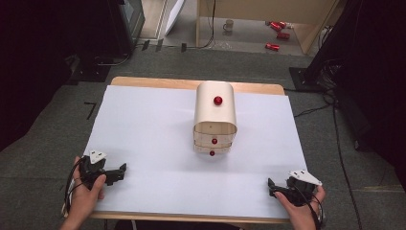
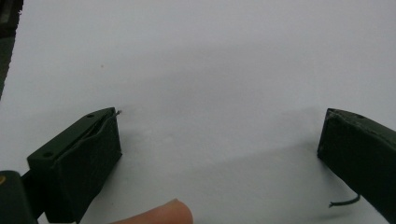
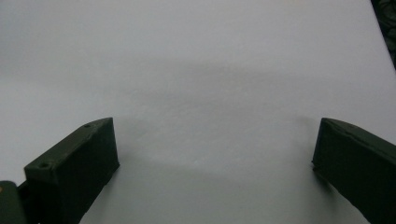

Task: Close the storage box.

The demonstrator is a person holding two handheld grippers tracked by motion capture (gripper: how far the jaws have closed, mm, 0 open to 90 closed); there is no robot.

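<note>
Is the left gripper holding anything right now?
No, the left gripper has its jaws spread wide with just the bare white table between them.

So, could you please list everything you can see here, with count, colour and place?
Drawer box: one, pale wood, far middle of the table.
Knobs: three, red, one on top of the box, two on its front.
Table: one, wooden, under a white sheet.
Cans: several, red, floor beyond the table.
Mug: one, pale, same floor.
Left gripper: black, near left corner, fingers apart.
Right gripper: black, near right corner, fingers apart.
</note>
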